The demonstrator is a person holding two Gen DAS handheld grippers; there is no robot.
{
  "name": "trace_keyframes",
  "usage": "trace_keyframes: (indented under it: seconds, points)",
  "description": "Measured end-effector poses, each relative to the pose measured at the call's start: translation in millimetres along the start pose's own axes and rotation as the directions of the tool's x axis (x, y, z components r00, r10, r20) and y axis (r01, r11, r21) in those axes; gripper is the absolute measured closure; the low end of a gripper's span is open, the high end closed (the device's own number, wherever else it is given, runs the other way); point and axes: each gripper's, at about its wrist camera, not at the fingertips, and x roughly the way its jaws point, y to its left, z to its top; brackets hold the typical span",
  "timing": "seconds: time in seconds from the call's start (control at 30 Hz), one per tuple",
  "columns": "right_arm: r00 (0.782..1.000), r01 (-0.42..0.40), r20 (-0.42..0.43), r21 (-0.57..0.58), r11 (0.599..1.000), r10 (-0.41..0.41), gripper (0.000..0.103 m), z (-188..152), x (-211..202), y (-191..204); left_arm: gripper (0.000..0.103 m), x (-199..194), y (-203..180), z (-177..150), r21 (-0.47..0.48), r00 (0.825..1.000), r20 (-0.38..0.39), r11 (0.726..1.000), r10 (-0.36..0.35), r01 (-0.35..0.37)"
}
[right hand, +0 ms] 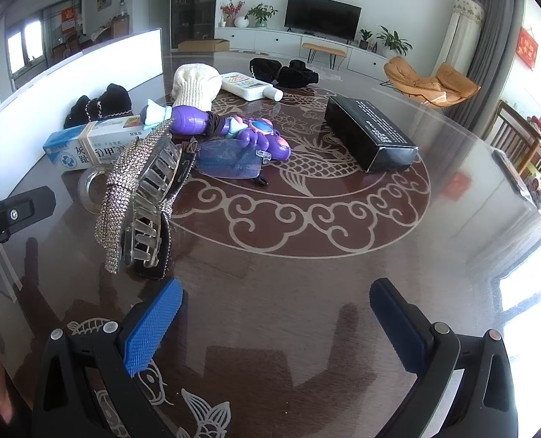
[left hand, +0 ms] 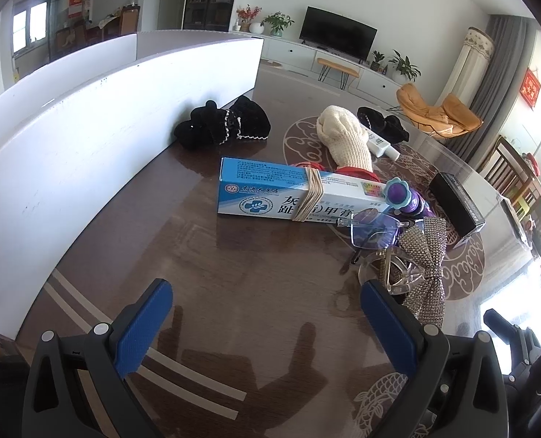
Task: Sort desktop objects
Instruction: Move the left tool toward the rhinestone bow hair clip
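On the table, both hand-held grippers spread empty; blue box reads "甲膏".

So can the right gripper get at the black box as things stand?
Probably yes. The right gripper is open and empty, and the black box lies alone on bare table, with the glasses and toy off to its left.

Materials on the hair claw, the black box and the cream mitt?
Hair claw: clear glossy plastic teeth, probably acrylic, under a rhinestone-studded bow that glitters. Black box: looks like matte printed cardboard, sharp folded edges. Cream mitt: knitted fabric, ribbed texture visible; fibre unclear.
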Motion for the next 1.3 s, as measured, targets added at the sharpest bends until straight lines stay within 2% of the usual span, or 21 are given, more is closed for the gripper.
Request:
trace_keyframes:
  seconds: [1.3]
  points:
    - [0.997,-0.071,-0.024,0.021,0.997,0.072,0.0,-0.6,4.0,-2.2,0.0,1.4,2.3,-1.8,-0.012,1.0,-0.013,1.0,-0.011,0.011]
